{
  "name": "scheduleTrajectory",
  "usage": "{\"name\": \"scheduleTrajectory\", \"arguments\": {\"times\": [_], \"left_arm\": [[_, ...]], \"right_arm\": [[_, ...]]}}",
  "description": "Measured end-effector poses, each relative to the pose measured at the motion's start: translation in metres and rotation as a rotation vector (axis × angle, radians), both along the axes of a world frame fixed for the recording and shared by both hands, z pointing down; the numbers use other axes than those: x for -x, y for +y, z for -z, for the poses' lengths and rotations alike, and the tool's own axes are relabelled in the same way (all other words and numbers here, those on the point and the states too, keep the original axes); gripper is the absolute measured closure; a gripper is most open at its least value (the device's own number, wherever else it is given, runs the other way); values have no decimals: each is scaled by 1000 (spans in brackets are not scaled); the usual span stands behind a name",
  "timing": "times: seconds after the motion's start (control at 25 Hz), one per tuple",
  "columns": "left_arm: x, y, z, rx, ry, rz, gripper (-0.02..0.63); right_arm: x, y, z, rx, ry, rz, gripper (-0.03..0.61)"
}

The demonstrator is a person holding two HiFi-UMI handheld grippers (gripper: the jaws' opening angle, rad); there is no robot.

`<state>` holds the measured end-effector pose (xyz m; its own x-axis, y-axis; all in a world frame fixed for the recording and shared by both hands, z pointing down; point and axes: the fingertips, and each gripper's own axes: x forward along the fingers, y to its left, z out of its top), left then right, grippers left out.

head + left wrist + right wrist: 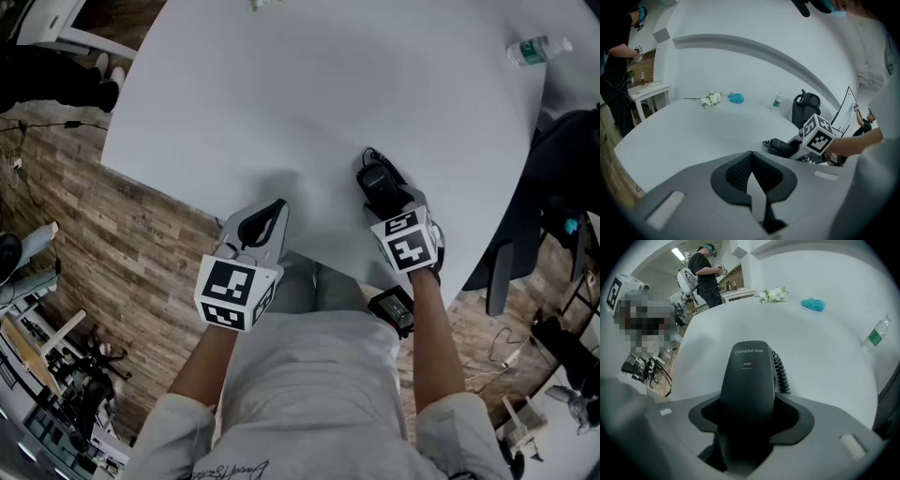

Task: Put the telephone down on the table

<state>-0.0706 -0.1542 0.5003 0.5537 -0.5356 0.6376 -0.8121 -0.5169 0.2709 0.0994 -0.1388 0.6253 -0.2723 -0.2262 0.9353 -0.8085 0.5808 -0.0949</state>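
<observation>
a: where was the telephone [379, 180] at that moment?

b: clamped in the right gripper [389, 199], whose jaws pressed on the handset's sides. it sat low over the white table [281, 94], near the edge at 6 o'clock. i couldn't tell whether its far end touched.

a: and its long axis?

b: in the head view it ran from the jaws out toward 11 o'clock, in line with the gripper. in the right gripper view the coiled cord [781, 373] lay at its 3 o'clock side.

a: the left gripper [277, 214]?

b: its jaws were together with nothing in them, and the telephone was at its 3 o'clock, apart from it. so i'd judge the right hand was the one to lower it, along that axis.
</observation>
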Motion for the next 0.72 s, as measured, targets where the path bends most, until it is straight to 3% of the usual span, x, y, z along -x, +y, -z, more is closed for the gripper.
{"name": "scheduleTrajectory", "arguments": {"times": [0.72], "left_arm": [[5, 6, -4, 8, -5, -3, 597]], "right_arm": [[0, -1, -1, -12, 0, 13, 287]]}}
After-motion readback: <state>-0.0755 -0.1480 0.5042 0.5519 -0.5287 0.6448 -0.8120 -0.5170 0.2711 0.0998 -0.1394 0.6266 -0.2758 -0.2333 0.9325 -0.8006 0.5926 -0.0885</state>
